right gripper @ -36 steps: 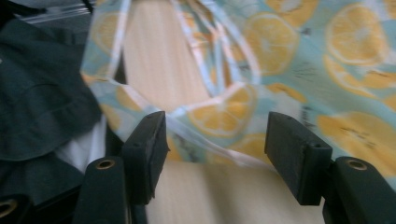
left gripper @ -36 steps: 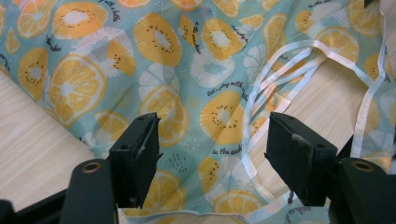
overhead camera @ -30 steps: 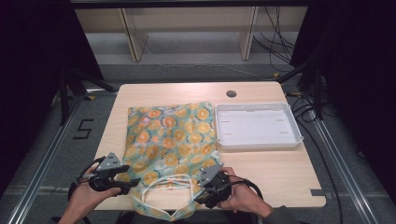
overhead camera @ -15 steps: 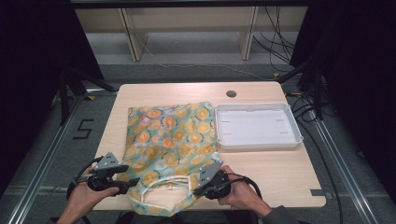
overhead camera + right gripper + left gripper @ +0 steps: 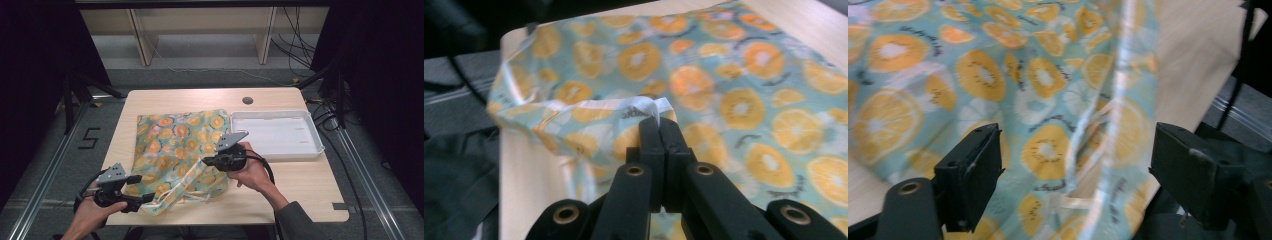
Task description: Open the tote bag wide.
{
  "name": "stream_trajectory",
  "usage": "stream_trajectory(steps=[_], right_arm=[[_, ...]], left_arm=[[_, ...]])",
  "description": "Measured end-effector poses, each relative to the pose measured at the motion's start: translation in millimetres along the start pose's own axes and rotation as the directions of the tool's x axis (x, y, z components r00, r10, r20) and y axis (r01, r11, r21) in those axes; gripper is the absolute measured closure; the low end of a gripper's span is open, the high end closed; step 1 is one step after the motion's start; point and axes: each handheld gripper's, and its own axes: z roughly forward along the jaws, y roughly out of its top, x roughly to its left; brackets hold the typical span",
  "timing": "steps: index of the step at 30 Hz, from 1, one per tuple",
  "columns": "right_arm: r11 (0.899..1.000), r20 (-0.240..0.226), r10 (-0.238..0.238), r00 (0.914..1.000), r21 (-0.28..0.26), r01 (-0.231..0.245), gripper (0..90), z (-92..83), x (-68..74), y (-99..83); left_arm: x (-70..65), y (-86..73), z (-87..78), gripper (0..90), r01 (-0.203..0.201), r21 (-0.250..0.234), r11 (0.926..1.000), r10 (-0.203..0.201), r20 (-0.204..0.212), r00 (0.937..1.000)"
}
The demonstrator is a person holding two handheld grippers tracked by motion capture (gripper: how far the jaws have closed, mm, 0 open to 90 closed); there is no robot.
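A teal cloth bag (image 5: 175,145) printed with orange slices lies flat on the wooden table (image 5: 300,185). My right gripper (image 5: 206,161) is above the bag's near end, shut on the bag's pale upper rim (image 5: 644,111) and holding that rim raised off the table. My left gripper (image 5: 147,199) is at the bag's near left corner. Its jaws have just been opening and now stand wide. Loose fabric (image 5: 1048,150) lies between them, and the pads (image 5: 973,165) do not press on it.
A white rectangular tray (image 5: 310,150) sits to the right of the bag, close to my right hand. A round cable hole (image 5: 247,100) marks the table's far side. Cables and black frame legs stand on the floor around the table.
My right gripper has risen and moved away from the front edge, taking the bag's rim with it. The left gripper stayed in place and its jaws widened.
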Motion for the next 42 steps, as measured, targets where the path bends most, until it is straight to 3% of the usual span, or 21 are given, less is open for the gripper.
stream_trajectory(steps=[6, 8, 16, 17, 18, 19, 20, 22, 24, 25, 26, 28, 29, 30, 31, 32, 33, 34, 35, 38, 42], right_arm=[[0.998, 0.021, 0.051, 0.9985, -0.024, -0.05, 90.0, 5.7, -17.3, 11.0], [0.998, 0.027, 0.053, 0.9982, -0.036, -0.052, 90.0, 6.8, -18.9, 12.7], [0.991, 0.057, 0.125, 0.9905, -0.054, -0.122, 90.0, 11.1, -27.9, 22.4], [0.993, 0.06, 0.112, 0.9919, -0.051, -0.109, 90.0, 11.3, -30.4, 23.1], [0.992, 0.057, 0.118, 0.9914, -0.051, -0.115, 90.0, 12.0, -31.9, 23.6], [0.991, 0.065, 0.124, 0.9901, -0.056, -0.12, 90.0, 13.6, -33.0, 23.9], [0.991, 0.071, 0.12, 0.9903, -0.065, -0.115, 90.0, 15.5, -34.1, 24.2], [0.991, 0.084, 0.129, 0.9881, -0.051, -0.125, 90.0, 14.8, -37.7, 24.7], [0.989, 0.099, 0.14, 0.9852, -0.051, -0.136, 90.0, 15.7, -41.4, 23.8], [0.99, 0.103, 0.139, 0.9849, -0.05, -0.135, 90.0, 16.8, -43.4, 23.0], [0.99, 0.123, 0.137, 0.9829, -0.056, -0.131, 90.0, 18.7, -46.6, 21.4], [0.99, 0.148, 0.142, 0.9787, -0.045, -0.137, 90.0, 21.3, -50.8, 19.0], [0.989, 0.157, 0.145, 0.977, -0.038, -0.141, 90.0, 22.8, -53.0, 18.0], [0.99, 0.17, 0.141, 0.9753, -0.02, -0.139, 90.0, 23.0, -56.1, 17.3], [0.99, 0.184, 0.142, 0.9725, -0.009, -0.143, 90.0, 25.3, -58.3, 16.2], [0.989, 0.19, 0.147, 0.9706, -0.002, -0.15, 90.0, 28.1, -60.7, 14.8], [0.989, 0.203, 0.147, 0.9681, 0.0, -0.15, 90.0, 32.0, -63.5, 12.6], [0.989, 0.203, 0.147, 0.9681, 0.0, -0.15, 90.0, 32.0, -63.5, 12.6], [0.986, 0.231, 0.15, 0.9612, 0.038, -0.163, 87.3, 38.6, -66.5, 9.2], [0.983, 0.28, 0.142, 0.9495, 0.07, -0.168, 74.7, 45.9, -66.3, 3.8], [0.985, 0.29, 0.116, 0.9498, 0.088, -0.148, 62.4, 36.9, -57.1, 0.1]], left_arm=[[-9.8, -4.7, 11.3, 15.3, -0.119, 0.06, 0.9911, 0.12, -0.011, 0.9927], [-12.6, -6.1, 13.7, 15.3, -0.091, 0.056, 0.9943, 0.092, -0.017, 0.9956], [-14.4, -12.0, 32.1, 20.3, -0.193, 0.154, 0.969, 0.2, -0.032, 0.9792], [-15.4, -11.7, 34.3, 27.3, -0.22, 0.162, 0.9621, 0.231, -0.057, 0.9712], [-15.4, -11.7, 34.3, 39.4, -0.22, 0.162, 0.9621, 0.231, -0.057, 0.9712], [-13.5, -8.3, 37.8, 51.5, -0.269, 0.212, 0.9395, 0.291, -0.076, 0.9538], [-12.0, -5.9, 36.9, 63.6, -0.293, 0.215, 0.9316, 0.315, -0.079, 0.9457], [-6.9, 4.4, 29.3, 86.3, -0.309, 0.188, 0.9323, 0.33, -0.091, 0.9397], [4.1, 23.3, 16.0, 88.4, -0.341, 0.159, 0.9263, 0.362, -0.122, 0.9243], [9.3, 32.9, 10.6, 88.7, -0.317, 0.14, 0.9382, 0.336, -0.149, 0.93], [16.5, 43.7, 6.3, 88.8, -0.323, 0.125, 0.9382, 0.341, -0.17, 0.9246], [24.2, 54.1, 3.5, 88.8, -0.308, 0.117, 0.944, 0.326, -0.19, 0.9261], [43.1, 73.6, 4.0, 88.8, -0.276, 0.105, 0.9554, 0.293, -0.218, 0.9309], [43.1, 73.6, 4.0, 88.8, -0.276, 0.105, 0.9554, 0.293, -0.218, 0.9309], [61.4, 89.0, 12.3, 88.9, -0.235, 0.105, 0.9662, 0.254, -0.229, 0.9398], [61.4, 89.0, 12.3, 88.9, -0.235, 0.105, 0.9662, 0.254, -0.229, 0.9398], [81.9, 100.9, 23.7, 88.9, -0.236, 0.137, 0.9622, 0.263, -0.241, 0.9343], [81.9, 100.9, 23.7, 88.9, -0.236, 0.137, 0.9622, 0.263, -0.241, 0.9343], [97.0, 104.3, 38.8, 88.9, -0.163, 0.149, 0.9752, 0.195, -0.233, 0.9528], [114.5, 101.0, 60.6, 88.9, -0.101, 0.156, 0.9826, 0.138, -0.249, 0.9587], [129.7, 96.2, 75.3, 88.9, -0.058, 0.187, 0.9806, 0.106, -0.258, 0.9604]])
